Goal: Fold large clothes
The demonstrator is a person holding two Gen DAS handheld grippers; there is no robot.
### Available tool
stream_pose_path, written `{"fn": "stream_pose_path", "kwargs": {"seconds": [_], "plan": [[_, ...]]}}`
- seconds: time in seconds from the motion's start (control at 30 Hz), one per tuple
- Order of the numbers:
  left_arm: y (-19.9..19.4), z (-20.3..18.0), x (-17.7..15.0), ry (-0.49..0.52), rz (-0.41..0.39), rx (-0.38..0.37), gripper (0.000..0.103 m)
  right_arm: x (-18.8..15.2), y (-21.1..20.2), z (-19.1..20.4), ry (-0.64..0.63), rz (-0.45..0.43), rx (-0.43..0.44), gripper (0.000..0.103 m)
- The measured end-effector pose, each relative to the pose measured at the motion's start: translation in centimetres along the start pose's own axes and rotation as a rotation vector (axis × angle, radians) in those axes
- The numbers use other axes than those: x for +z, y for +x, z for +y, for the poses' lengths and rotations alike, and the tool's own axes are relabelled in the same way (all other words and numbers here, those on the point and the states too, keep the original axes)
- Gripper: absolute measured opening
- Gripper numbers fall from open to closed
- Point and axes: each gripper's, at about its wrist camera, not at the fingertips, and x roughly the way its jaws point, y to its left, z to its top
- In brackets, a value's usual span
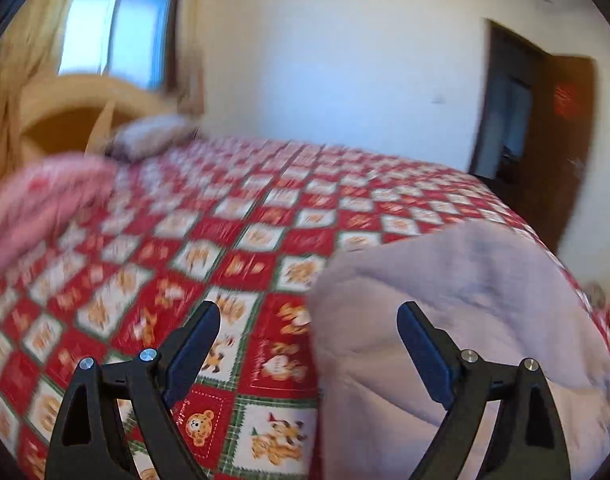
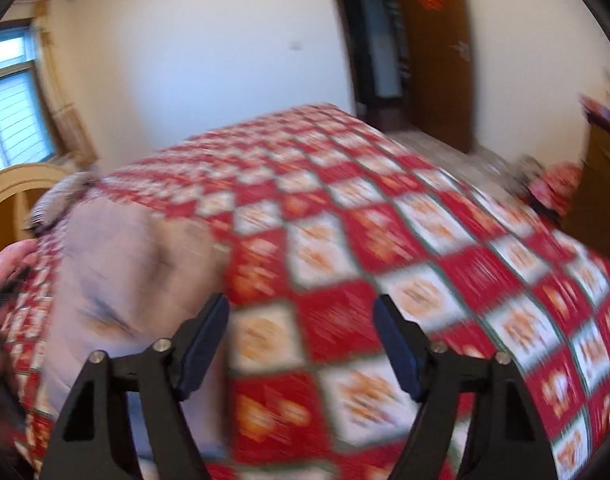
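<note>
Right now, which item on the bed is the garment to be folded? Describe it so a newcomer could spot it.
Start at the bed under its red-and-white checked cartoon quilt. On the near part of it lies a soft pale lilac fleecy garment, bunched up. It is the only plain, unpatterned fabric there; the pink bundle and the pillow lie towards the headboard.

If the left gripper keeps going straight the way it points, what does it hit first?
Probably the red patchwork bedspread: the open left gripper points down at it, with the lilac garment just to its right. Blur leaves depth unclear.
</note>
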Motion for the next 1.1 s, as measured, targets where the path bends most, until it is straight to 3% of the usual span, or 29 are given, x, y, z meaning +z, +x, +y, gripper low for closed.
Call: {"fn": "stream_pose_path", "kwargs": {"seconds": [0.17, 0.33, 0.43, 0.53, 0.7, 0.87, 1.1], "plan": [[3.7, -0.4, 0.0, -0.069, 0.073, -0.042, 0.091, 4.7, 3.3, 9.2, -0.06, -0.006, 0.105, 0.069], [3.2, -5.3, -1.2, 0.083, 0.031, -0.051, 0.091, 6.1, 7.7, 14.7, -0.08, 0.029, 0.17, 0.063], [3.1, -6.8, -1.8, 0.162, 0.002, -0.05, 0.091, 4.9, 10.5, 13.9, -0.057, 0.073, 0.15, 0.055], [3.4, -7.7, -2.3, 0.181, 0.013, -0.098, 0.091, 2.3, 12.9, 12.0, -0.054, 0.13, 0.105, 0.051], [5.0, -9.5, -3.5, 0.188, 0.076, -0.132, 0.096, 0.2, 13.9, 8.2, 0.011, 0.157, 0.09, 0.051], [6.4, -10.0, -4.3, 0.172, 0.116, -0.151, 0.102, -0.8, 14.4, 7.7, -0.016, 0.167, 0.063, 0.051], [7.5, -10.3, -5.3, 0.168, 0.142, -0.167, 0.102, -2.0, 15.7, 7.7, -0.058, 0.163, 0.023, 0.051]]}}
